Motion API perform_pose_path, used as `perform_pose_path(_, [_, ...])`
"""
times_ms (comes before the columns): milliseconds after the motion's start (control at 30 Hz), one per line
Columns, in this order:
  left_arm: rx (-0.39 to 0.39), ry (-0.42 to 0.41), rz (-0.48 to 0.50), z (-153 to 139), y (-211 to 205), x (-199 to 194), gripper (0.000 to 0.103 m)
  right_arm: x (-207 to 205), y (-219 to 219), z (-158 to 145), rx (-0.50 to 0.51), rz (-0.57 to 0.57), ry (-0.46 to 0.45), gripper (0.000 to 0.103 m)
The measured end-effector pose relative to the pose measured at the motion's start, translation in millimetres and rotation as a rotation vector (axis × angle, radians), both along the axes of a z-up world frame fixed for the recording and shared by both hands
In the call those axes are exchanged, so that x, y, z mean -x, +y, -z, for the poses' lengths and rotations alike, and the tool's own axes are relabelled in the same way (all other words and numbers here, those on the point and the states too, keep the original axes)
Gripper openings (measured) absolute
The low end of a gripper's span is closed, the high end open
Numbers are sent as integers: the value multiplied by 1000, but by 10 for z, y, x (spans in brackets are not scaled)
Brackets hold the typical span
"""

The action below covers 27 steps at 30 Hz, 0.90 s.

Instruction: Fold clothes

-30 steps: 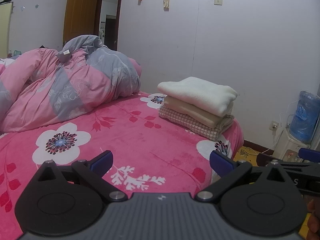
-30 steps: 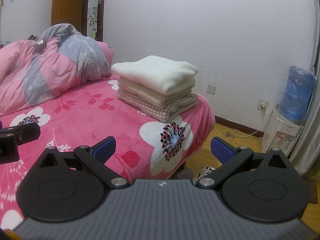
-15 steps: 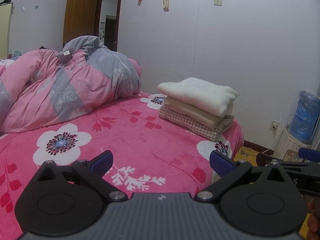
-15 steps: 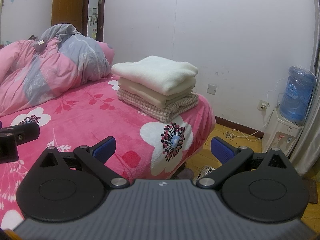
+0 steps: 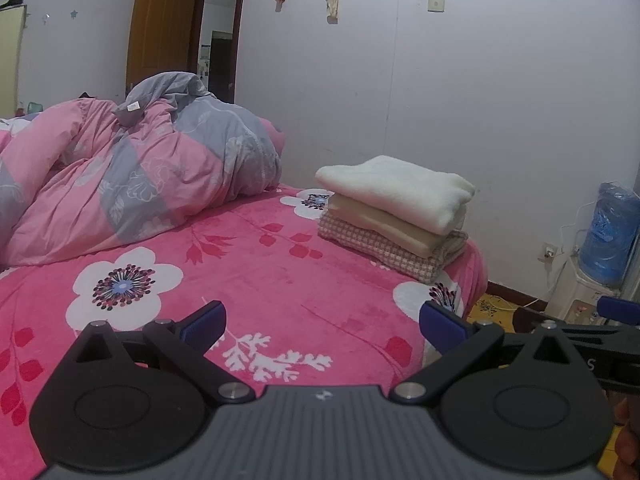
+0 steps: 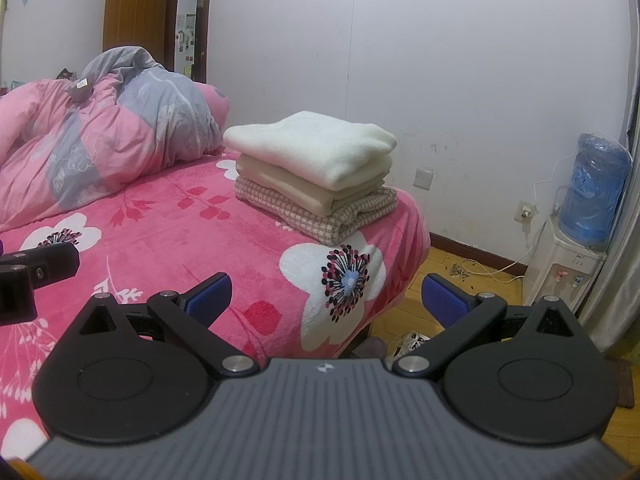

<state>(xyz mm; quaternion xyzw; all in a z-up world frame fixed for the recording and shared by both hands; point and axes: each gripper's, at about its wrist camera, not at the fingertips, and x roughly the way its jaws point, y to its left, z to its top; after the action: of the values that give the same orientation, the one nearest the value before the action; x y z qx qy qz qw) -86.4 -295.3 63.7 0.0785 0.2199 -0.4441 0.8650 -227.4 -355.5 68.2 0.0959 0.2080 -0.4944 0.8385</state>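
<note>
Three folded clothes (image 6: pixel 312 172), white on cream on checked, sit stacked at the far corner of the pink flowery bed (image 5: pixel 256 280). A puffy pink and grey quilt (image 5: pixel 132 184) is heaped beside them. Both the left gripper (image 5: pixel 322 322) and the right gripper (image 6: pixel 326 294) are wide open, holding nothing, over the bed's near edge.

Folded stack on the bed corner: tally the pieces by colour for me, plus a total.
White: 1
Beige: 1
Checked pink-and-white: 1
Total: 3 folded pieces, stacked with white on top and checked at the bottom.
</note>
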Motion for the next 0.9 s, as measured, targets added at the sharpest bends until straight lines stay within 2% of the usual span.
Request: perform_pose_path(900, [2,4,-6,5,37,-30,103,-7,21,8,-5,3,4,102])
